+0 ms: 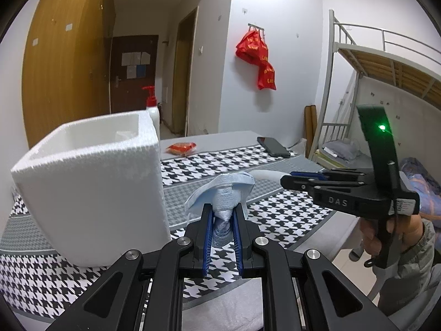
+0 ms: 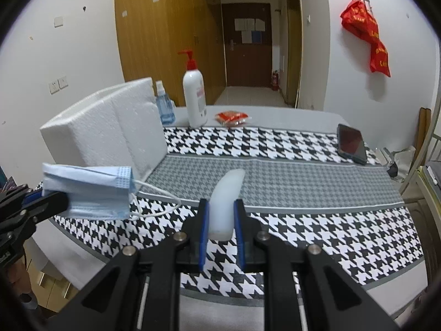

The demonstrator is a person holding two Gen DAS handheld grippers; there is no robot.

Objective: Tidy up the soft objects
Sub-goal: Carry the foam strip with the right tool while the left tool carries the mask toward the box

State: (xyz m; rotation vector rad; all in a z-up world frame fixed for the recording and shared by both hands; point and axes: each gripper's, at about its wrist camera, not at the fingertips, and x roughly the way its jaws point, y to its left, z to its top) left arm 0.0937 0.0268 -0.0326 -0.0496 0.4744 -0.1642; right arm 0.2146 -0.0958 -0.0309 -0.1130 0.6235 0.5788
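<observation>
My left gripper (image 1: pixel 223 212) is shut on a folded light-blue face mask (image 1: pixel 223 193), held above the houndstooth cloth just right of the white foam box (image 1: pixel 91 182). In the right wrist view the same mask (image 2: pixel 88 190) hangs from the left gripper's tips at the left edge, its white ear loops dangling. My right gripper (image 2: pixel 222 212) is shut on a curved white soft pad (image 2: pixel 227 201) that sticks out forward over the cloth. In the left wrist view the right gripper (image 1: pixel 286 179) reaches in from the right with the white pad (image 1: pixel 266 175) at its tip.
A houndstooth cloth (image 2: pixel 303 165) covers the table. At the back stand a white pump bottle (image 2: pixel 195 96), a blue spray bottle (image 2: pixel 164 104) and a red packet (image 2: pixel 231 117). A black phone (image 2: pixel 352 143) lies at the right. A bunk bed (image 1: pixel 380 82) stands beyond the table's right side.
</observation>
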